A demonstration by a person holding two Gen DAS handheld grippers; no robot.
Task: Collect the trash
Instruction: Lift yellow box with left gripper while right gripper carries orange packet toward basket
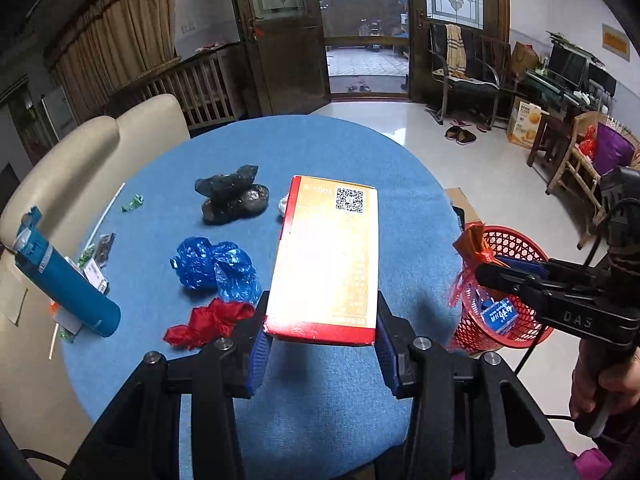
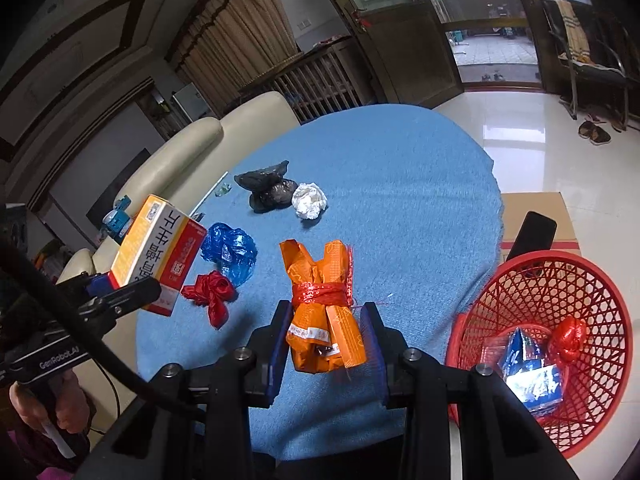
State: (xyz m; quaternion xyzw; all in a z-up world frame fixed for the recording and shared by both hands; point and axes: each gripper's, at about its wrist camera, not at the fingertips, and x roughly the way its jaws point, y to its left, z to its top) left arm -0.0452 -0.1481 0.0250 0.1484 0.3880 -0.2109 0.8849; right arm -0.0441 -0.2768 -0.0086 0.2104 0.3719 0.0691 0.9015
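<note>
My left gripper (image 1: 322, 334) is shut on an orange and red carton (image 1: 326, 256), held in the air above the round blue table (image 1: 320, 392); the same carton (image 2: 158, 254) shows at the left of the right wrist view. My right gripper (image 2: 326, 342) is shut on an orange wrapper bundle (image 2: 324, 312) tied with red string, lifted near the table's right edge. In the left wrist view that bundle (image 1: 472, 246) hangs over the red mesh basket (image 1: 516, 240). On the table lie a black bag (image 1: 232, 198), a blue bag (image 1: 216, 266), a red ribbon (image 1: 208, 322) and a white paper ball (image 2: 309, 200).
The red basket (image 2: 592, 280) stands on the floor right of the table and holds a blue packet (image 2: 532, 376) and a red wad (image 2: 568, 340). A blue bottle (image 1: 66, 282) and small wrappers lie at the table's left. A cream sofa (image 1: 80, 152) sits behind, and a cardboard box (image 2: 536, 216) is by the basket.
</note>
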